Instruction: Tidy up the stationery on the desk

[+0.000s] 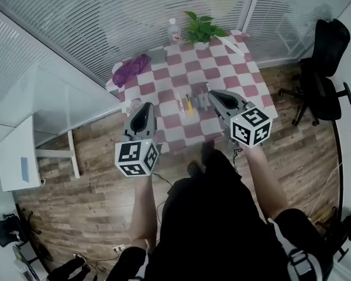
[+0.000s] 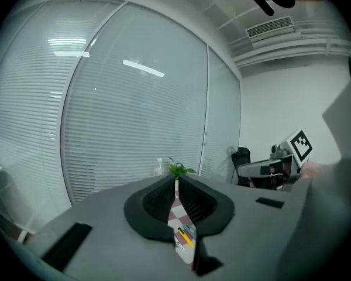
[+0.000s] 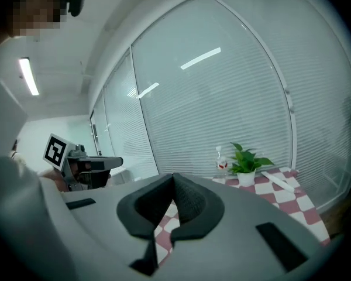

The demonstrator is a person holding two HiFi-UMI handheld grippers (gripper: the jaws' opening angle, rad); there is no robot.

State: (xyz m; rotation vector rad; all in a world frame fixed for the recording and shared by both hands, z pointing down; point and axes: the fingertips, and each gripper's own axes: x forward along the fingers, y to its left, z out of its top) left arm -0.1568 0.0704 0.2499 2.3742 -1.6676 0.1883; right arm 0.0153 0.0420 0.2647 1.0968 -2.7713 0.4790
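Observation:
A small table under a red-and-white checked cloth [image 1: 222,69] stands ahead of me. Several stationery pieces lie in a row near its front edge, among them a yellow pen [image 1: 189,105]. That pen [image 2: 187,237] also shows through the slit of my left jaws. A purple pouch [image 1: 131,69] lies at the cloth's left corner and a white stick-like item [image 1: 233,45] at the far right. My left gripper [image 1: 143,105] [image 2: 175,181] and right gripper [image 1: 211,92] [image 3: 174,175] hover above the table's near side, both shut with nothing between the jaws.
A potted plant [image 1: 202,28] and a water bottle [image 1: 174,31] stand at the table's far edge, against blinds behind glass. A black office chair [image 1: 322,75] is at the right, and a white side table [image 1: 17,154] at the left. The floor is wood.

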